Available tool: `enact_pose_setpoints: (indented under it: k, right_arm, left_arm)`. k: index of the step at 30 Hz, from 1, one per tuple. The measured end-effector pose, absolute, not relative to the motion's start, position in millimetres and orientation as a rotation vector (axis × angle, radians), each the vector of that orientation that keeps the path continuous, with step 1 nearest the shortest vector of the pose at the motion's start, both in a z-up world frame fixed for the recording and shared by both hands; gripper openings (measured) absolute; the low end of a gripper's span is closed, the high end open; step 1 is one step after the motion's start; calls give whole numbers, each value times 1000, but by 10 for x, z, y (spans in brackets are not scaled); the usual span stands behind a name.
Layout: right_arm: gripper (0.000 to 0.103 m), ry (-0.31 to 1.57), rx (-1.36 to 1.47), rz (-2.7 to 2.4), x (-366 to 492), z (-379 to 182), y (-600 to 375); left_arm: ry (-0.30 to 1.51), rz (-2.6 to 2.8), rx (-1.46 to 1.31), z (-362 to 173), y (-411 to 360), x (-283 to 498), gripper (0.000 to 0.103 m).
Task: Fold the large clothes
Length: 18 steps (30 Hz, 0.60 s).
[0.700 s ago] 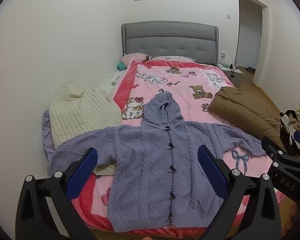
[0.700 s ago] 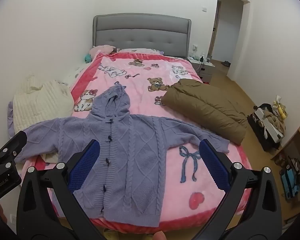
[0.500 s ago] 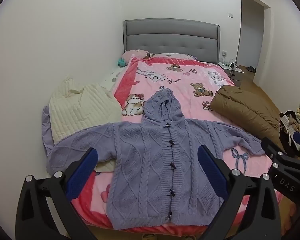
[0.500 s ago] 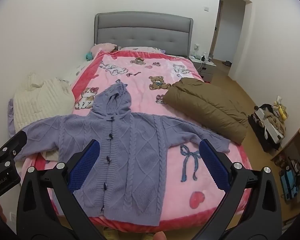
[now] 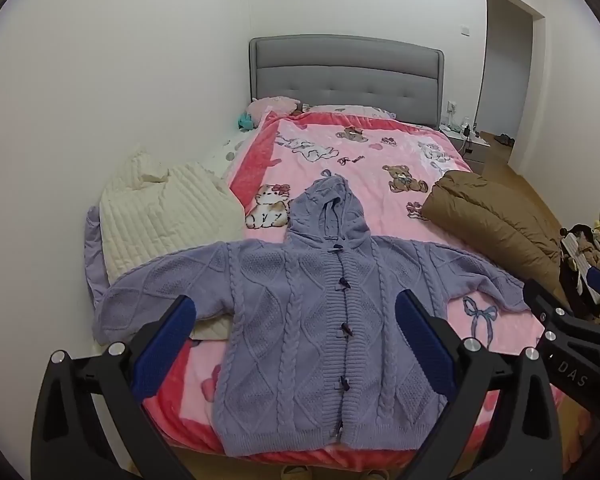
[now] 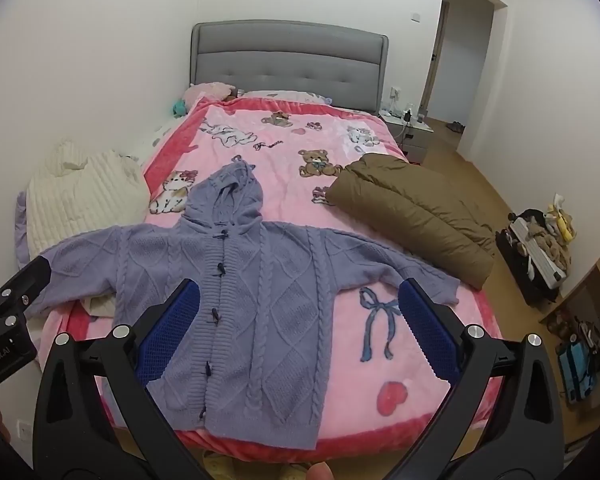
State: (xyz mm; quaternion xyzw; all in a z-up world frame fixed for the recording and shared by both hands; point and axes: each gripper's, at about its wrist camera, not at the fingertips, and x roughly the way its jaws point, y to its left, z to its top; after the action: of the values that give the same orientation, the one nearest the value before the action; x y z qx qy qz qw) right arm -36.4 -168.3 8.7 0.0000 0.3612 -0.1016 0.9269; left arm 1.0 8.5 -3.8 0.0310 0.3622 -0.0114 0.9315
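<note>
I am holding my left tongs (image 5: pixel 296 328) spread wide with nothing between the blue pads, hovering above the foot of the bed (image 5: pixel 380 148) and angled down at it. My right tongs (image 6: pixel 300 316) are standing just as wide and empty, tilted down the same way beside the left ones.

The purple hooded cardigan (image 5: pixel 316 312) is lying flat on the pink blanket (image 6: pixel 292 152) near the foot end, front up and buttoned, with its hood pointing toward the grey headboard (image 5: pixel 346 68). Both sleeves are stretching out sideways: one is draping over the cream quilted garment (image 5: pixel 160 220) at the wall side of the bed, and the other is reaching toward the brown puffy coat (image 6: pixel 412 208) on the opposite side, its cuff lying near the blue bow printed on the blanket. The hem is lying right at the blanket's red border along the foot edge.

A fingertip (image 6: pixel 320 472) is showing at the bottom edge of the right wrist view. A bedside table (image 6: pixel 408 128) is standing next to the headboard by the doorway.
</note>
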Motion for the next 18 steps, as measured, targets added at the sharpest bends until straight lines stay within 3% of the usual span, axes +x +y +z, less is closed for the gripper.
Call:
enact_pose_setpoints:
  k: [18]
  right_arm:
    - [95, 737, 24, -209, -354, 63, -1761]
  left_arm:
    - [737, -23, 72, -46, 117, 22, 98]
